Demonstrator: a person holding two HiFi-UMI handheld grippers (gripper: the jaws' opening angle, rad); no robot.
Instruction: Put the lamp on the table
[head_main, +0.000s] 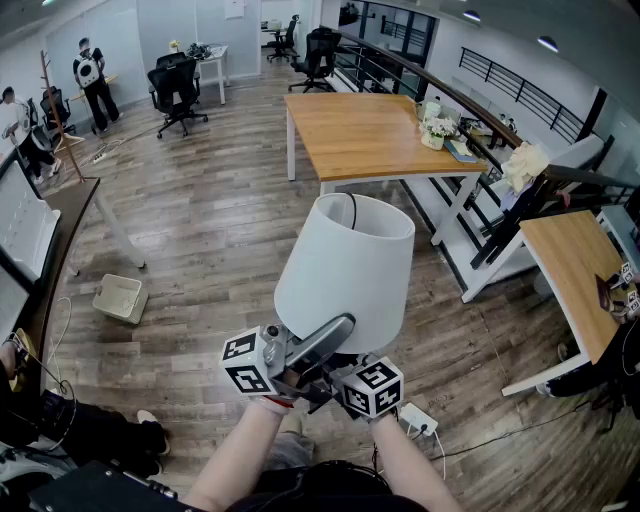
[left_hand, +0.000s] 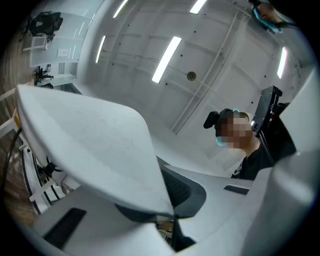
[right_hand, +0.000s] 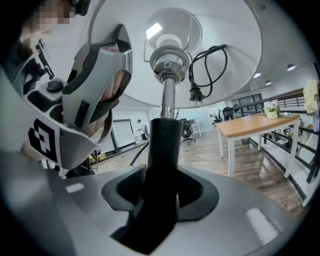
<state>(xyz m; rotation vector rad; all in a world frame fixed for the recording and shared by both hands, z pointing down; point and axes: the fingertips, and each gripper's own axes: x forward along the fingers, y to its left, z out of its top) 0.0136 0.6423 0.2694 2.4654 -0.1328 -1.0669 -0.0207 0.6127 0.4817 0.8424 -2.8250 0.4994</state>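
the lamp (head_main: 345, 268) is held in the air at the lower centre of the head view, above the wood floor (head_main: 200, 230). the right gripper (right_hand: 162, 190) has its fingers set wide and clamped on the black stem (right_hand: 167, 135). the left gripper (left_hand: 170, 212) has its fingers almost together, pinching the rim of the white shade (left_hand: 100, 150). the wooden worktop (head_main: 370, 135) stands well apart, at the upper centre.

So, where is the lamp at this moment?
In the head view the lamp hangs at centre, short of the wooden table; the right gripper grips its stem, the left gripper its shade rim.
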